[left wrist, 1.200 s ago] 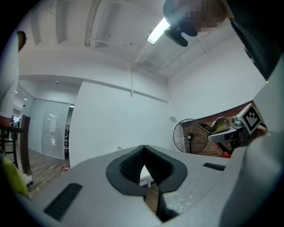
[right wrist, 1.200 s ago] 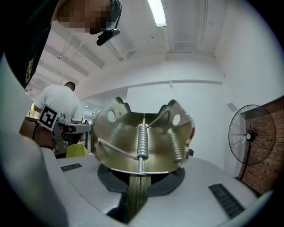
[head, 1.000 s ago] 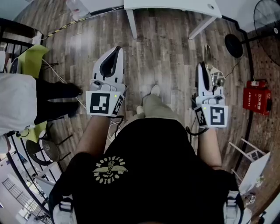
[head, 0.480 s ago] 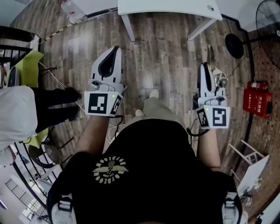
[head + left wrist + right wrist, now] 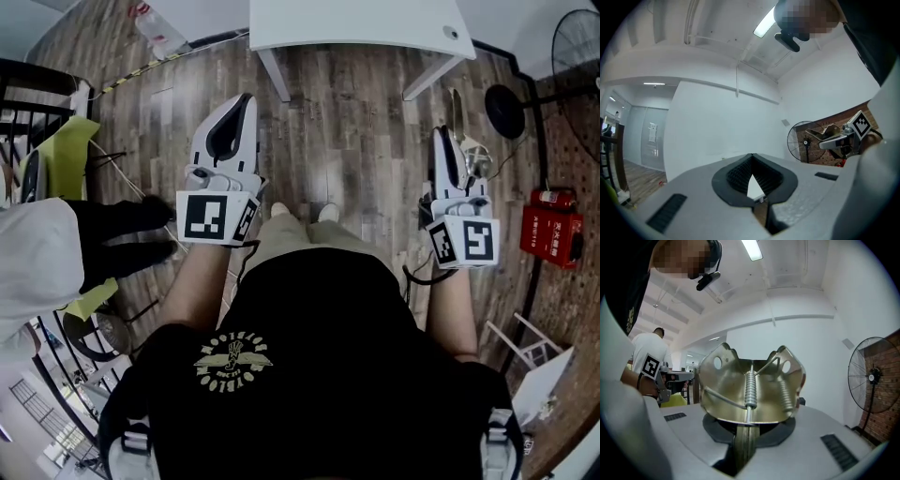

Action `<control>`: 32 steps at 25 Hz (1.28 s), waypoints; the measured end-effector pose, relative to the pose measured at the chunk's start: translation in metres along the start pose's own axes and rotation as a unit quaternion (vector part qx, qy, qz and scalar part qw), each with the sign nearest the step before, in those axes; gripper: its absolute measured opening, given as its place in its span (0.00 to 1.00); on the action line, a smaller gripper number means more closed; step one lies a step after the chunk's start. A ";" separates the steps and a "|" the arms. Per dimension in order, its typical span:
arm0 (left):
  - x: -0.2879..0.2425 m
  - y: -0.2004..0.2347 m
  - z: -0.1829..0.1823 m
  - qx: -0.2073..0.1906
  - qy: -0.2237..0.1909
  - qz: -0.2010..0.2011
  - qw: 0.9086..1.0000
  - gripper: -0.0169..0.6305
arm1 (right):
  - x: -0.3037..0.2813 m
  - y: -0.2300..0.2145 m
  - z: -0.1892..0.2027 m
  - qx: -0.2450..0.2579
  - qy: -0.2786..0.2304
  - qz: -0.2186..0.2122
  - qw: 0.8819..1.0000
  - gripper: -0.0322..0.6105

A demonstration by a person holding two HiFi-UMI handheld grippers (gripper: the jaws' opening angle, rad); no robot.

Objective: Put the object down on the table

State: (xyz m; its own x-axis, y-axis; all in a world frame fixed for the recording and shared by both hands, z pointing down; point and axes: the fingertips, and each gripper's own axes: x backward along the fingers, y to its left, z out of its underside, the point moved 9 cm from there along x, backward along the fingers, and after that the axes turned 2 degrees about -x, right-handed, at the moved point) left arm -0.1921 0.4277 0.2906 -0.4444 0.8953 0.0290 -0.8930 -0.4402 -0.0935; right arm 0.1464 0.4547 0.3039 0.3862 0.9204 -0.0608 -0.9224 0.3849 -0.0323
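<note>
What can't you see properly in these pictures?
- table: in the head view, its far part is cut off by the top edge.
- metal clip: in the right gripper view, its lower end is hidden between the jaws of the right gripper. In the head view it is too small to make out.
- fan: in the head view, cut off by the right edge.
</note>
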 end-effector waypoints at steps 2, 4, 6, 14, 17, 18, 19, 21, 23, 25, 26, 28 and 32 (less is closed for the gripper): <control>-0.007 0.004 0.000 0.000 0.001 -0.002 1.000 0.04 | -0.007 -0.004 -0.001 0.004 0.004 -0.002 1.000 0.12; -0.013 0.007 0.002 0.005 0.001 -0.001 1.000 0.04 | -0.014 -0.007 -0.001 0.005 0.008 0.001 1.000 0.12; -0.018 0.012 0.003 0.006 -0.001 0.000 1.000 0.04 | -0.022 -0.007 0.000 0.002 0.010 0.004 1.000 0.12; -0.067 0.046 0.009 0.010 -0.011 0.010 1.000 0.04 | -0.081 -0.004 -0.003 0.012 0.019 -0.008 1.000 0.12; -0.089 0.054 0.010 0.012 -0.009 0.020 1.000 0.04 | -0.104 -0.003 -0.003 0.010 0.019 -0.010 1.000 0.12; -0.096 0.056 0.010 0.011 -0.009 0.023 1.000 0.04 | -0.110 -0.004 -0.003 0.009 0.020 -0.010 1.000 0.12; -0.102 0.058 0.011 0.011 -0.008 0.026 1.000 0.04 | -0.117 -0.004 -0.002 0.009 0.022 -0.010 1.000 0.12; -0.113 0.066 0.014 0.013 -0.007 0.031 0.999 0.04 | -0.130 -0.004 -0.002 0.008 0.023 -0.009 1.000 0.12; -0.121 0.075 0.017 0.013 -0.006 0.033 0.999 0.04 | -0.141 -0.004 -0.003 0.006 0.021 -0.007 1.000 0.12; -0.130 0.083 0.020 0.014 -0.004 0.035 0.999 0.04 | -0.151 -0.006 -0.003 0.004 0.021 -0.005 1.000 0.12; -0.135 0.086 0.021 0.015 -0.002 0.035 0.999 0.04 | -0.156 -0.008 -0.002 0.003 0.022 -0.005 1.000 0.12; -0.145 0.093 0.023 0.014 0.001 0.035 0.999 0.04 | -0.167 -0.012 0.000 -0.001 0.024 -0.005 1.000 0.12; -0.162 0.109 0.029 0.012 0.009 0.030 0.999 0.04 | -0.191 -0.015 0.001 -0.003 0.029 -0.009 1.000 0.12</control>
State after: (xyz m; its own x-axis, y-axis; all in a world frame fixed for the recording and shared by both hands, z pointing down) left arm -0.2197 0.2324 0.3042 -0.4967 0.8679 0.0057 -0.8660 -0.4951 -0.0699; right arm 0.0860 0.2733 0.3170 0.4021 0.9081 -0.1174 -0.9156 0.4002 -0.0404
